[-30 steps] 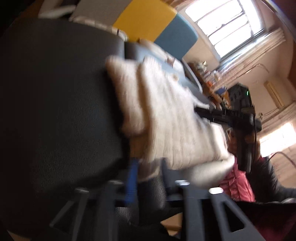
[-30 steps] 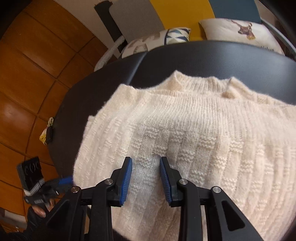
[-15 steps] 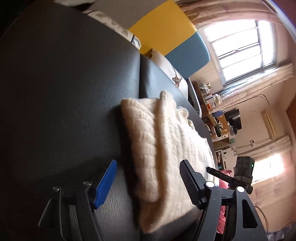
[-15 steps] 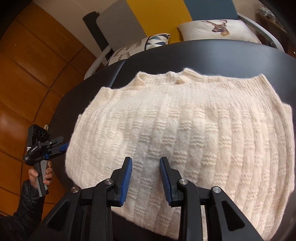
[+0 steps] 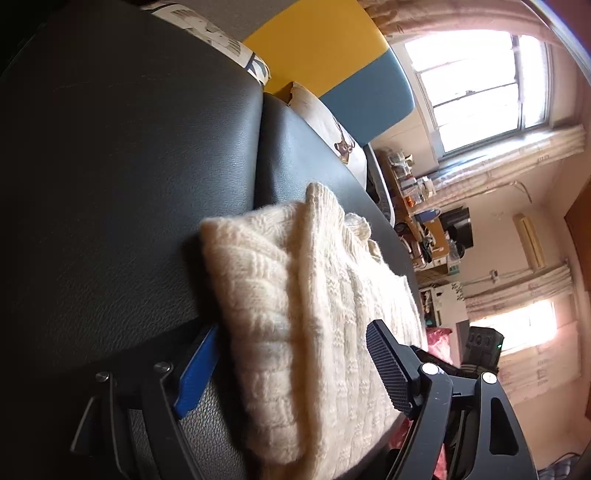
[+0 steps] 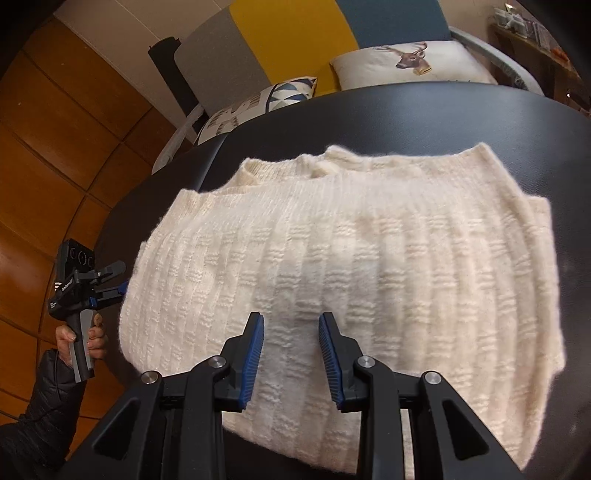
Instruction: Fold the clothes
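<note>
A cream cable-knit sweater point(image 6: 351, 258) lies folded on the black leather surface point(image 6: 480, 122). In the left wrist view its folded end point(image 5: 295, 295) lies between the wide-apart fingers of my left gripper point(image 5: 291, 328). The jaws are opening and neither pad presses on the knit. From the right wrist view, the left gripper point(image 6: 107, 284) sits at the sweater's left end, held by a hand in a black sleeve. My right gripper point(image 6: 291, 321) hovers over the sweater's near edge. Its blue pads stand apart and grip nothing.
Two cushions lean at the far edge: a deer-print one point(image 6: 410, 62) and a triangle-patterned one point(image 6: 258, 103). Grey, yellow and blue panels point(image 6: 288, 33) stand behind them. A wooden wall point(image 6: 55, 147) is on the left. A cluttered shelf point(image 5: 413, 192) stands below bright windows.
My left gripper has let go of the sweater's end, opened wide and drawn back from it. The sweater now rests flat and folded. My right gripper has pulled back toward the near edge.
</note>
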The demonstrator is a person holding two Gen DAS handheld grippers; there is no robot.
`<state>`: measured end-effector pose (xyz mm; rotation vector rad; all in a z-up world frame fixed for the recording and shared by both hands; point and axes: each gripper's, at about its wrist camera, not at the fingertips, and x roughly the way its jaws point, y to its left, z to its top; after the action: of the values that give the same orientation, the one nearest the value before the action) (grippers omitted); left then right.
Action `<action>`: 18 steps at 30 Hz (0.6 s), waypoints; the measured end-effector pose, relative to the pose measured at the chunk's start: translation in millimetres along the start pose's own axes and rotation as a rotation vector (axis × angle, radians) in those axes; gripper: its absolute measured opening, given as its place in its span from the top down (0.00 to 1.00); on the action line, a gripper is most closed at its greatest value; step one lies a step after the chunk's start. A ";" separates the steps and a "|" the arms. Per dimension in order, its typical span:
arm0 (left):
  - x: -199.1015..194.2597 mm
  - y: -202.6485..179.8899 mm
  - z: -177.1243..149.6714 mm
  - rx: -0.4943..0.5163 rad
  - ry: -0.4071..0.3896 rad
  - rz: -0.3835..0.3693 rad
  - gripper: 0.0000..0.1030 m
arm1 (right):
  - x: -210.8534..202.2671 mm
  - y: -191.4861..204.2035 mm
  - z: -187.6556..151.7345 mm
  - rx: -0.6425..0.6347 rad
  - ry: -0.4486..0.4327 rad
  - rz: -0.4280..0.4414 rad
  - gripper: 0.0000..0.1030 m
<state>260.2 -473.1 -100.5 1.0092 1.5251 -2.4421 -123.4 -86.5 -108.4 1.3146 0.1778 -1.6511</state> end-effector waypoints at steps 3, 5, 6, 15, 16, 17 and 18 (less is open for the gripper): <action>8.1 -6.4 1.3 0.035 0.024 0.004 0.24 | -14.6 -15.7 -0.6 0.015 -0.017 -0.040 0.70; 13.9 -9.4 1.7 0.039 0.041 0.000 0.25 | -23.2 -30.0 -3.2 0.044 -0.027 -0.062 0.70; 16.8 -11.0 1.9 0.042 0.049 -0.002 0.25 | -26.2 -37.1 -5.4 0.058 -0.028 -0.071 0.70; 21.7 -6.5 -5.2 -0.001 0.000 0.064 0.81 | -52.8 -64.1 -21.5 -0.033 -0.027 -0.199 0.70; 20.5 -8.1 -6.7 -0.008 -0.011 0.064 0.81 | -53.8 -63.8 -20.9 -0.055 -0.022 -0.202 0.71; 19.3 -9.5 -8.0 -0.015 -0.019 0.057 0.82 | -54.5 -63.9 -20.0 -0.073 -0.017 -0.202 0.71; 17.3 -11.6 -8.9 -0.021 -0.026 0.048 0.82 | -54.4 -65.2 -18.2 -0.082 -0.010 -0.205 0.71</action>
<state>246.4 -455.5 -104.0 0.9945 1.4975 -2.3927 -163.4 -9.9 -99.9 1.2588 0.3816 -1.8022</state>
